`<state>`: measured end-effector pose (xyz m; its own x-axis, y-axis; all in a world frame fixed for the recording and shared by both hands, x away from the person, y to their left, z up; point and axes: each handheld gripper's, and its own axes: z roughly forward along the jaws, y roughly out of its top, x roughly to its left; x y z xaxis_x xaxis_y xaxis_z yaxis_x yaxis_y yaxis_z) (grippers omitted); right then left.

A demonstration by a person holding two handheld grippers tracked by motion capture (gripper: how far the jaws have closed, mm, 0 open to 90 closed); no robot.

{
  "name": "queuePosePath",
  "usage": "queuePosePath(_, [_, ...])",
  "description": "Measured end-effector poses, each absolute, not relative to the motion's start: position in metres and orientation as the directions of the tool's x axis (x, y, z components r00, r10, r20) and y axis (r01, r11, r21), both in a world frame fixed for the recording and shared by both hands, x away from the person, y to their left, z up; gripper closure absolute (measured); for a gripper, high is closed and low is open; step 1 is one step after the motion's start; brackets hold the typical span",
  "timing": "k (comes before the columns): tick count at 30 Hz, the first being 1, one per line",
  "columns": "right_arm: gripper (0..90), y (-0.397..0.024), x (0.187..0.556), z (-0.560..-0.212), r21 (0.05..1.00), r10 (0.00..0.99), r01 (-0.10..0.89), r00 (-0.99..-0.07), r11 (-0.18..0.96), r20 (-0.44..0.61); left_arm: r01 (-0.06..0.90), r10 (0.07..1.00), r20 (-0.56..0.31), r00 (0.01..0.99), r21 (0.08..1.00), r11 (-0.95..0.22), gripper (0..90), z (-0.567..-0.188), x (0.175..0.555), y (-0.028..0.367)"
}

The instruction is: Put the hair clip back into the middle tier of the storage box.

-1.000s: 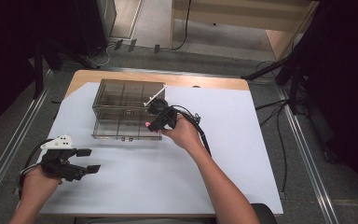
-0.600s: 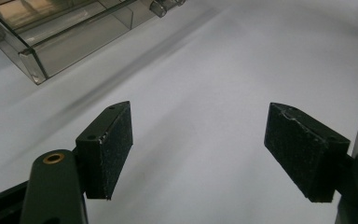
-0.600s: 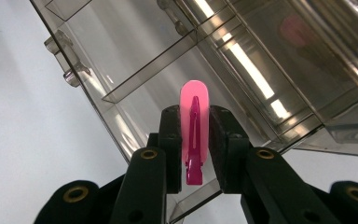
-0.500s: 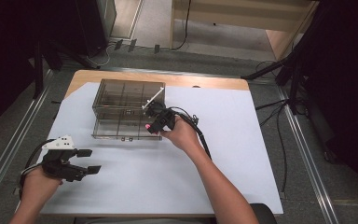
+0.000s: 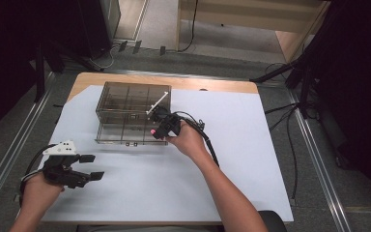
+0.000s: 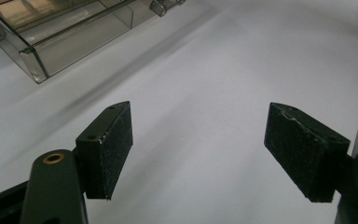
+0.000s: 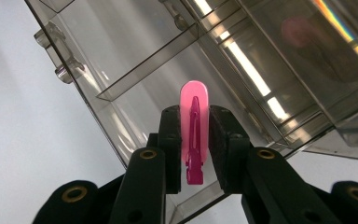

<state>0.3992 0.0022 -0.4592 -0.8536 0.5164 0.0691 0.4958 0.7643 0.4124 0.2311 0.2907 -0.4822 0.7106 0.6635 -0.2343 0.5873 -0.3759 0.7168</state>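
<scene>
Pink plastic hair clip (image 7: 194, 135), small and flat, sits pinched upright between the pressed jaws of the right gripper (image 7: 194, 140), just over the front compartment of the clear smoky plastic organizer box (image 5: 125, 113). It looks very light, stiff and smooth, so it may slip or twist; holding it on its flat sides seems safest. Its lower end is hidden between the pads. The left gripper (image 6: 200, 149) rests with jaws spread, holding nothing, above the white sheet (image 5: 251, 159).

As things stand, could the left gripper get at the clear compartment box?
Probably yes. The left gripper hovers with jaws open over bare white paper, and nothing lies between it and the box. The right gripper, clamping a pink clip, works at the box's far end.
</scene>
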Motion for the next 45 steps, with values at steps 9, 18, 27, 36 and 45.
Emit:
queuePosePath(9, [74.7,0.002,0.400,-0.460,0.413,0.523,0.502,-0.849,0.760,0.071,0.586,0.666,-0.232,0.708,0.719,-0.373,24.5,-0.482,0.231,0.291])
queuePosePath(18, [71.0,-0.001,0.400,-0.451,0.459,0.519,0.492,-0.851,0.740,0.076,0.587,0.665,-0.234,0.709,0.719,-0.373,24.5,-0.483,0.232,0.290])
queuePosePath(27, [65.4,-0.011,0.401,-0.443,0.501,0.541,0.523,-0.832,0.689,0.124,0.582,0.655,-0.233,0.719,0.718,-0.383,24.5,-0.482,0.234,0.288])
queuePosePath(36, [60.1,-0.024,0.399,-0.438,0.559,0.543,0.526,-0.825,0.641,0.154,0.575,0.645,-0.233,0.727,0.720,-0.389,24.5,-0.482,0.238,0.284])
queuePosePath(45, [58.3,-0.041,0.394,-0.435,0.587,0.559,0.525,-0.817,0.617,0.144,0.562,0.630,-0.227,0.743,0.722,-0.404,24.6,-0.481,0.243,0.279])
